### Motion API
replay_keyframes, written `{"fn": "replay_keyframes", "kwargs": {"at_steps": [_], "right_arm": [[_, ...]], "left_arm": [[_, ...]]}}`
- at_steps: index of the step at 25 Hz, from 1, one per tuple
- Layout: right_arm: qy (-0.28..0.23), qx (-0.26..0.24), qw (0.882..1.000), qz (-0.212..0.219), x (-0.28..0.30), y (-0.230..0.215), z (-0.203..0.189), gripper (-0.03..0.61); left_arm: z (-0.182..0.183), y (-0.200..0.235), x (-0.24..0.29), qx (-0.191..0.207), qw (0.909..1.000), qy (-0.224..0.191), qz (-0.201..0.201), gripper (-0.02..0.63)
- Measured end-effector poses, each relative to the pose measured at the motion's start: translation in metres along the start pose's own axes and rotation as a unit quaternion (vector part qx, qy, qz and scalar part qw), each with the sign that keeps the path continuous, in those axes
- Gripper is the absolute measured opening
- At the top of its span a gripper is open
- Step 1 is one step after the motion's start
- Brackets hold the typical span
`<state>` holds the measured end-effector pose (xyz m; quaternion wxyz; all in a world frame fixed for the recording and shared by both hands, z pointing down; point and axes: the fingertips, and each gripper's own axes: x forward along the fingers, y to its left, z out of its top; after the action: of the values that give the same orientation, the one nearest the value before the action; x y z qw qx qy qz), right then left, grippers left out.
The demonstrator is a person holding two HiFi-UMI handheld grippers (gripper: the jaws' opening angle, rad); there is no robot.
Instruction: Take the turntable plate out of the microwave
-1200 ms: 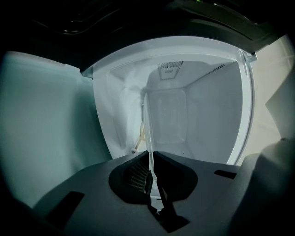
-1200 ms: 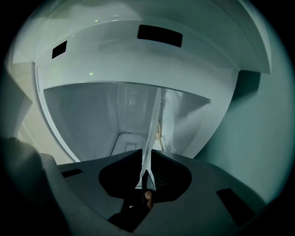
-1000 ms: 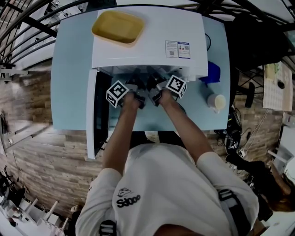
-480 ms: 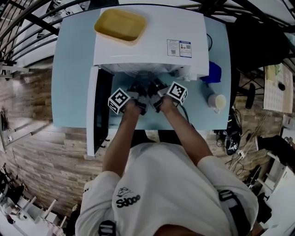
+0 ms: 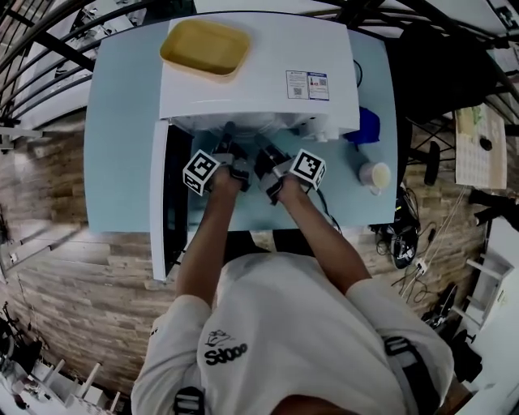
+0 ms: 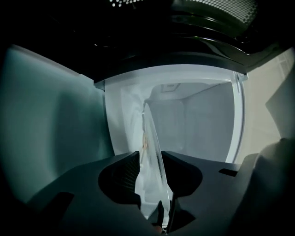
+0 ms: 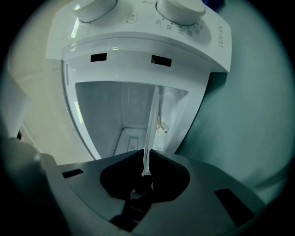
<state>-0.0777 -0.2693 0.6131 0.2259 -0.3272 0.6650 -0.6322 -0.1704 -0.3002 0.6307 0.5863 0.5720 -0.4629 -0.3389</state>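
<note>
Head view is showing us both grippers side by side at the mouth of the white microwave (image 5: 259, 65). It is standing on a light blue table (image 5: 122, 121) with its door (image 5: 166, 203) swung open on the side of the left gripper (image 5: 231, 150). We are holding the right gripper (image 5: 266, 156) just beside the left one, both are pointing into the opening, and their marker cubes are facing up to us. Beyond the grippers, on the roof of the microwave, a yellow tray (image 5: 204, 47) is lying, and out to the side of the right gripper a blue object (image 5: 366, 126) and a pale cup (image 5: 376, 176) are standing on the table. In the left gripper view we are seeing the left gripper (image 6: 151, 159) with its jaws opening. The clear turntable plate (image 6: 150, 138) is standing edge-on between them and running straight ahead from the tips toward the pale cavity (image 6: 203, 120), but the pads are not looking pressed on it. In the right gripper view the right gripper (image 7: 145, 159) is closing its jaws to a narrow gap, and they are pinching the thin rim of the turntable plate (image 7: 151, 120), which is reaching forward from the tips to the open cavity. Beyond it, two round knobs (image 7: 180, 10) are showing on the control panel.
</note>
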Motion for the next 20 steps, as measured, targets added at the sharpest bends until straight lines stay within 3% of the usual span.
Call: {"fn": "replay_keyframes", "kwargs": {"at_steps": [3,5,9,15,20], "right_arm": [[0.0,-0.005,1.0,-0.003,0.001,0.001,0.0,0.034],[0.001,-0.008,1.0,-0.007,0.001,0.001,0.0,0.034],[-0.006,-0.02,1.0,-0.015,-0.001,-0.002,0.002,0.034],[-0.024,-0.032,0.998,-0.048,-0.006,-0.019,0.013,0.067],[-0.033,-0.033,0.999,-0.026,0.006,-0.018,0.025,0.098]], "left_arm": [[0.008,-0.001,0.012,-0.004,1.0,0.003,-0.007,0.125],[0.01,-0.005,0.018,-0.009,0.9998,0.013,-0.013,0.051],[0.007,-0.005,0.017,-0.048,0.9984,0.02,-0.023,0.04],[-0.015,-0.003,-0.005,-0.033,0.9984,0.044,-0.009,0.035],[-0.031,-0.002,-0.02,-0.039,0.9972,0.064,-0.01,0.035]]}}
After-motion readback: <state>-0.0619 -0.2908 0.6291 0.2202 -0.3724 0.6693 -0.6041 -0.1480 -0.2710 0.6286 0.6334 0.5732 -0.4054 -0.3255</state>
